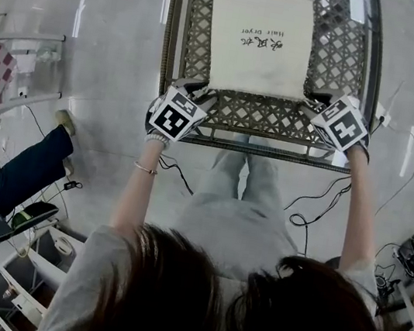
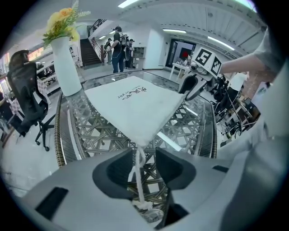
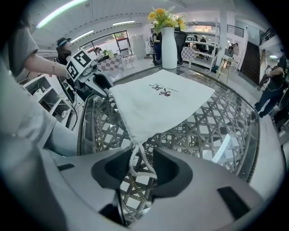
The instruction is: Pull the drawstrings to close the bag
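A flat white drawstring bag with dark print lies on the glass-topped lattice table. My left gripper is at the bag's near left corner and my right gripper at its near right corner. In the left gripper view the left drawstring runs from the bag's corner down between the jaws of the left gripper, which stand apart without pressing it. In the right gripper view a loop of cord hangs between the spread jaws of the right gripper.
A white vase with yellow flowers stands at the table's far end. Black cables trail on the floor beside the table. A seated person's legs and a white shelf are at the left.
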### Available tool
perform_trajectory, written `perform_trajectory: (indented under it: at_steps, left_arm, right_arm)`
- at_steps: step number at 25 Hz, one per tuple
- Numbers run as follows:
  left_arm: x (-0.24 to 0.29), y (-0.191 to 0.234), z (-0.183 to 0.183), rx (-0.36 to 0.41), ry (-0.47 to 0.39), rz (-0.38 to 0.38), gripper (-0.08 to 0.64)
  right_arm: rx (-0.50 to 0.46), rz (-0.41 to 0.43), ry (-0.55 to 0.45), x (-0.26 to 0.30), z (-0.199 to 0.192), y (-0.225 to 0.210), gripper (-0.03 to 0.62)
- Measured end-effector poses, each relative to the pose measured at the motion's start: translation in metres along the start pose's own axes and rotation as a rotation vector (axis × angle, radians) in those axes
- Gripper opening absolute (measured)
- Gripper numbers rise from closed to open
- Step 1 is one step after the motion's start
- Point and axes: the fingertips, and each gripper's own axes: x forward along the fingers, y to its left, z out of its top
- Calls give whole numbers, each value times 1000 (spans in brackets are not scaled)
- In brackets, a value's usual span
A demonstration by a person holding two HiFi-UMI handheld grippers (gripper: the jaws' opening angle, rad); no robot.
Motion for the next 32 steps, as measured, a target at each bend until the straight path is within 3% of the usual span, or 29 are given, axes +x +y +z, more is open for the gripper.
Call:
perform_trajectory:
  at_steps: [4, 10, 32]
  left_arm:
    - [1, 4, -3, 0, 8, 16, 163]
    - [0, 9, -13, 33, 71, 53, 67]
    - [7, 7, -8, 19, 90, 3, 40]
  right_arm:
    - [-21, -6, 9, 0, -2, 0, 129]
    - [-46, -8, 27, 0, -4, 2, 107]
    - [-121, -19, 50, 6, -2, 0, 26]
